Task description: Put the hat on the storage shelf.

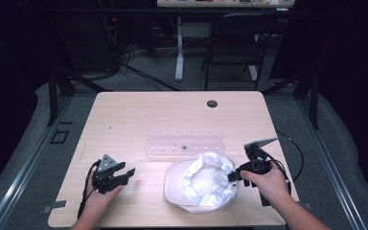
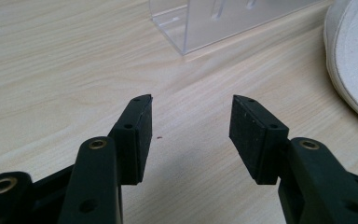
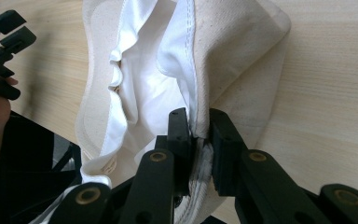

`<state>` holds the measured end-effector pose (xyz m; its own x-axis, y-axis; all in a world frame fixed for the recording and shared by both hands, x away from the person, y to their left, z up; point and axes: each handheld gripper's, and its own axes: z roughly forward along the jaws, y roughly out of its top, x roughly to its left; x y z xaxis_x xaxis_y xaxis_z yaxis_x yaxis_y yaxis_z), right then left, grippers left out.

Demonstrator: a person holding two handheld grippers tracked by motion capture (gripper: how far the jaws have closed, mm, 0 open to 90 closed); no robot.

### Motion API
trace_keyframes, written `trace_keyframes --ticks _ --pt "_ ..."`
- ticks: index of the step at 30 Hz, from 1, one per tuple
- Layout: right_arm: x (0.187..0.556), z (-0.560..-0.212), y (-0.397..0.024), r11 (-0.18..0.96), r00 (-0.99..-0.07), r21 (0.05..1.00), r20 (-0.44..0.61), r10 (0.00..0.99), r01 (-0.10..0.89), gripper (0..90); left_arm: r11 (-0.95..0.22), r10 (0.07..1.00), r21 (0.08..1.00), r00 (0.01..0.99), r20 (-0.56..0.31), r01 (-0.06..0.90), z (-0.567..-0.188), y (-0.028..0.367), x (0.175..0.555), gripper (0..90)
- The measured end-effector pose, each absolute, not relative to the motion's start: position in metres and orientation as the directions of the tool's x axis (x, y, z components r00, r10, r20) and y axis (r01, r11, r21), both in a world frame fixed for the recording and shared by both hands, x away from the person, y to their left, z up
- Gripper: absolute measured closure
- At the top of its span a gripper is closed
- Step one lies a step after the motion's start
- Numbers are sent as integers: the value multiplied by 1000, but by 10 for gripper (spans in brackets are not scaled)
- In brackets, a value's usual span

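A white cloth cap [image 1: 202, 182] lies upside down near the table's front edge, its shiny lining facing up and its brim [image 1: 172, 178] pointing left. My right gripper [image 1: 234, 177] grips the cap's right rim; in the right gripper view its jaws pinch the fabric edge of the cap [image 3: 233, 70] at my right gripper [image 3: 199, 122]. My left gripper [image 1: 126, 173] rests at the front left of the table, open, apart from the cap. In the left gripper view my left gripper [image 2: 191, 119] has bare wood between its pads, and the cap's brim [image 2: 354, 60] shows at the right.
A clear plastic rack [image 1: 186, 142] stands behind the cap near the table's middle; its corner [image 2: 200, 23] shows ahead of the left jaws. A dark round hole [image 1: 212, 103] marks the wooden table [image 1: 139, 115] at the back. A chair [image 1: 235, 38] stands beyond the table.
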<state>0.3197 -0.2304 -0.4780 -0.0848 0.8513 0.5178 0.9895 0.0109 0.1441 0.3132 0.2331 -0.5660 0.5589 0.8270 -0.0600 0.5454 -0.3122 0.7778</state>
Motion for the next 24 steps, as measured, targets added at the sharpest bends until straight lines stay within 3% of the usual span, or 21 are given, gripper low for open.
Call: trace_keyframes --ticks 24 --pt "336 -433 -222 39 -81 132 337 938 991 810 -311 827 776 558 -63 549 -566 233 313 495"
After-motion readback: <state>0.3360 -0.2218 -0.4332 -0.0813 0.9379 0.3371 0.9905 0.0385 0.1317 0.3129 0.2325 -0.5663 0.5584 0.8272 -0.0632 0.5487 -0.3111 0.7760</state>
